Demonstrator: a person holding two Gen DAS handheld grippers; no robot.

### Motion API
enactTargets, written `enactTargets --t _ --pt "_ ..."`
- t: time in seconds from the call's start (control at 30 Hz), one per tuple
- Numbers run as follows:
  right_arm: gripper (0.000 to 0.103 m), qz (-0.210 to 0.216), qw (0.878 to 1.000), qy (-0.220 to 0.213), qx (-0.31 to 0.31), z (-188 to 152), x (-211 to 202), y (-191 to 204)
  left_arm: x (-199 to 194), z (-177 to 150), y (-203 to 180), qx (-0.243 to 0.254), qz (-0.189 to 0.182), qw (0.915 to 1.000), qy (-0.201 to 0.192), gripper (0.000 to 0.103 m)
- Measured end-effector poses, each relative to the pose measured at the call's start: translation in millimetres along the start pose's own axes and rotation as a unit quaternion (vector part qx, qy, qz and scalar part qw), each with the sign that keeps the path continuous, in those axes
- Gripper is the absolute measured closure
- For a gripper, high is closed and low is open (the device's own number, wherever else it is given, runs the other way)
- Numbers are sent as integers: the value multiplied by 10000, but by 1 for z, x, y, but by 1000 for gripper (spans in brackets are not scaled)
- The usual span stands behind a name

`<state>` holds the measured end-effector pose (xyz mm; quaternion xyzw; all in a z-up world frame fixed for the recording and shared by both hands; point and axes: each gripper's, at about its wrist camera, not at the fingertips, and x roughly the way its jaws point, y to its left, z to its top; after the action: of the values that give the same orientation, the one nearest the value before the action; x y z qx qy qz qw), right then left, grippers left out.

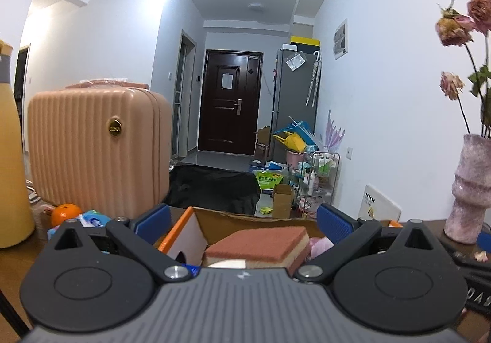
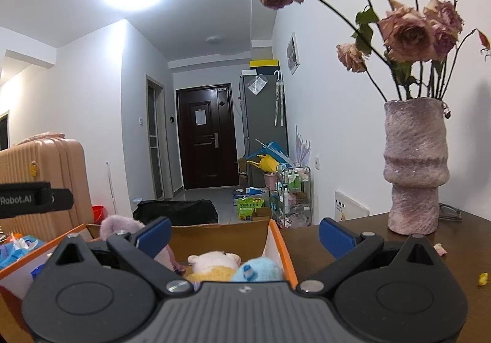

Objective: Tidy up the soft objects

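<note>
An open cardboard box [image 1: 245,219] with an orange rim sits on the dark wooden table. In the left wrist view a sponge [image 1: 260,246] with a red-brown top and cream base lies in the box, beside something pink [image 1: 319,244]. My left gripper [image 1: 244,223] is open, its blue pads wide on either side of the sponge and not touching it. In the right wrist view the box [image 2: 284,247] holds a pink-white plush [image 2: 214,258], a yellow soft piece [image 2: 211,274], a blue plush [image 2: 260,269] and a lilac plush [image 2: 121,224]. My right gripper [image 2: 245,237] is open and empty above them.
A peach ribbed suitcase [image 1: 98,146], a yellow bottle [image 1: 12,165], an orange [image 1: 64,212] and a blue wipes pack [image 1: 92,218] stand left of the box. A pink vase [image 2: 414,168] of dried roses stands right on the table [image 2: 322,251]. The other gripper's body [image 2: 27,198] shows at left.
</note>
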<state>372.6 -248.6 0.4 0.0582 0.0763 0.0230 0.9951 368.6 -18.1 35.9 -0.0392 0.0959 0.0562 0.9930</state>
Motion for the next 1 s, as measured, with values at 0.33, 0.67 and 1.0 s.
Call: enactTargets --t 0.33,0.67,1.0 --pt "0 138 9998 21 -133 -4 -61 1 -60 -15 7 373 -41 9992 -118 0" --pt "0 288 9990 171 -300 -12 -128 9 -123 -27 18 547 -117 9984 -107 0" --pt "0 377 9980 336 -374 -19 -193 13 -191 -41 23 699 -375 9968 -126 0"
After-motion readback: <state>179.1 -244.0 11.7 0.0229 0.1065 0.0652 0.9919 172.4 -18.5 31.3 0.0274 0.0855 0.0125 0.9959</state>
